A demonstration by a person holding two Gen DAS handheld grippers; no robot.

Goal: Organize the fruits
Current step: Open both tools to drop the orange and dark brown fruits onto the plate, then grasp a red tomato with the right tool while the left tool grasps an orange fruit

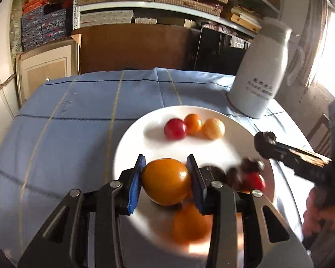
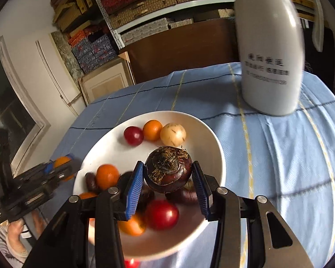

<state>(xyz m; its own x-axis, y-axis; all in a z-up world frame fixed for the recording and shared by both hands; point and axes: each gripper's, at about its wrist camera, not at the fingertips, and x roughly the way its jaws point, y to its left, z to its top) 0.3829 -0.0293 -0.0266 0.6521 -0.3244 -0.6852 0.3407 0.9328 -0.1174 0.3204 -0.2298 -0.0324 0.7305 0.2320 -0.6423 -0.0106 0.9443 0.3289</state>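
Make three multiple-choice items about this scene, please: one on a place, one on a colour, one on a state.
1. Where does the white jug stand?
A. on the blue cloth, beyond the plate
B. on the plate
C. on a shelf

2. What colour is the fruit in the left gripper?
A. green
B. orange
C. white

3. What is the state of the right gripper?
A. wide open and holding nothing
B. shut on a dark brown fruit
C. lying on the cloth

Answers:
1 A: its base rests on the blue cloth, past the white plate.
2 B: an orange fruit sits between the blue pads.
3 B: the dark brown fruit is held between its pads, above the plate.
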